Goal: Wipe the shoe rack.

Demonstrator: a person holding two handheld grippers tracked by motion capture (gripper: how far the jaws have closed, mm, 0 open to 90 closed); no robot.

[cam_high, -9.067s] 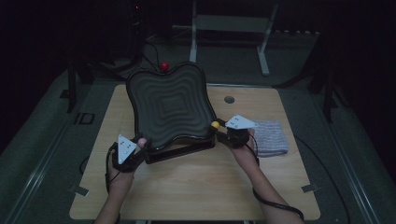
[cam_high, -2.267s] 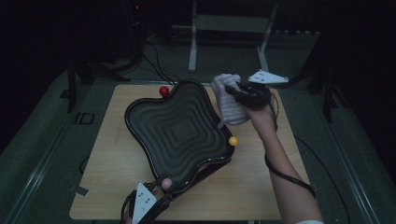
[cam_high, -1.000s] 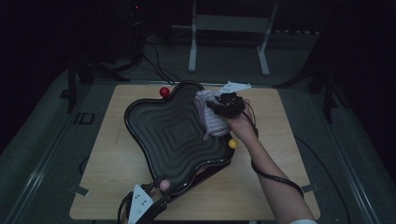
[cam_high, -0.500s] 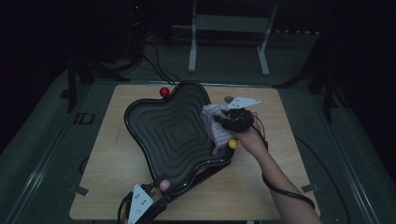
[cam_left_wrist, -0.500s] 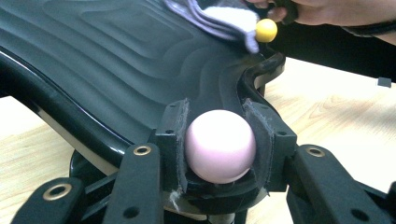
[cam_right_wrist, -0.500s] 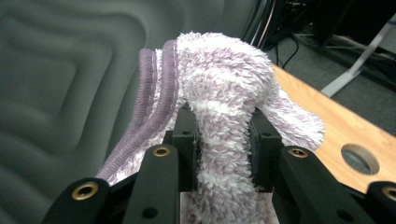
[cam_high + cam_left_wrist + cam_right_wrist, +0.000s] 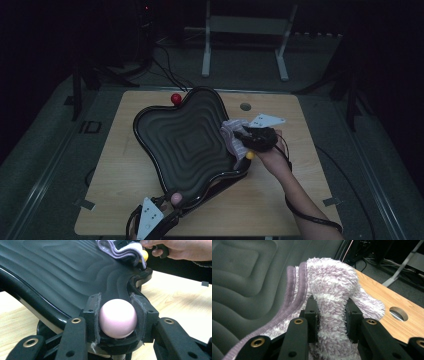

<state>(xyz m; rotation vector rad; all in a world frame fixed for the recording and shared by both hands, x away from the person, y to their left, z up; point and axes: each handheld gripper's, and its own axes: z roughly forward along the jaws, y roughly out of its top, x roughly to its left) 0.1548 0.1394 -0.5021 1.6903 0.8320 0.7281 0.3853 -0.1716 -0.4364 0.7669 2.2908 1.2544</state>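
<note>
At the bench's [image 7: 125, 200] near edge, the left tool [image 7: 117, 317] pinches the pink ball knob [image 7: 118, 318] on the black wavy tray's [image 7: 185, 145] rim. The right tool [image 7: 331, 315] pinches a folded purple-and-white cloth [image 7: 332, 285], pressed against the tray's right side.

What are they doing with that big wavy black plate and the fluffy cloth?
A person is wiping a black wavy tray on a wooden table. The left gripper is clamped on a pink ball at the tray's near corner, holding the tray. The right gripper pinches a fluffy purple-and-white cloth and has it on the tray's right side. A red ball sits at the far corner, a yellow one by the right hand.
</note>
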